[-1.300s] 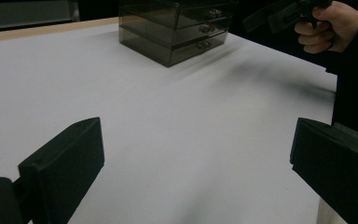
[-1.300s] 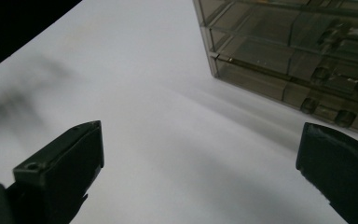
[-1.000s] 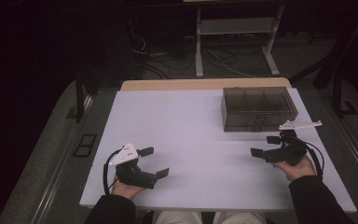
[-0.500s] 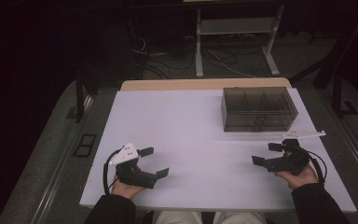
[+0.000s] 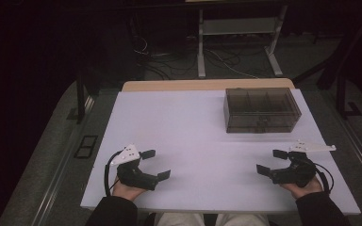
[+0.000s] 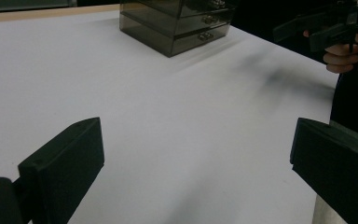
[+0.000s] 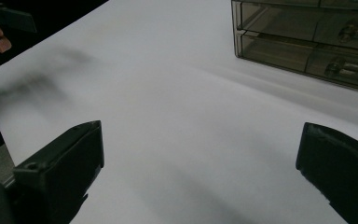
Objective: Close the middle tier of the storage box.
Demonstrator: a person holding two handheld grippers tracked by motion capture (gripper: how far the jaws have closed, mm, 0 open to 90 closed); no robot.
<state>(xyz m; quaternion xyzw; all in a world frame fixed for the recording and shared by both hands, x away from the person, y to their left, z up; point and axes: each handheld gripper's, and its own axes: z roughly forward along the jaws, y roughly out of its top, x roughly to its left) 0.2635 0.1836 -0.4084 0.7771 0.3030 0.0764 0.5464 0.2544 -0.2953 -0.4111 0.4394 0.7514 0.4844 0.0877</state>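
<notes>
A smoky transparent drawer box (image 5: 261, 109) stands at the back right of the white table (image 5: 193, 127); its small drawers with knobs face me in the left gripper view (image 6: 182, 23) and the right gripper view (image 7: 317, 39). My left gripper (image 5: 155, 164) rests near the front left edge, open, jaws wide apart with nothing between them (image 6: 196, 163). Near the front right edge my right gripper (image 5: 272, 161) is also open and empty (image 7: 200, 172). The right hand and its gripper (image 6: 331, 28) appear far off in the left gripper view.
Beyond the table's wooden far edge (image 5: 207, 84) lies a dark floor with cables and a white metal stand (image 5: 235, 42). A broad bare stretch of tabletop lies between the two grippers and the box.
The right gripper has drawn back toward the front edge and lowered, away from the drawer box. The left gripper has stayed put.
</notes>
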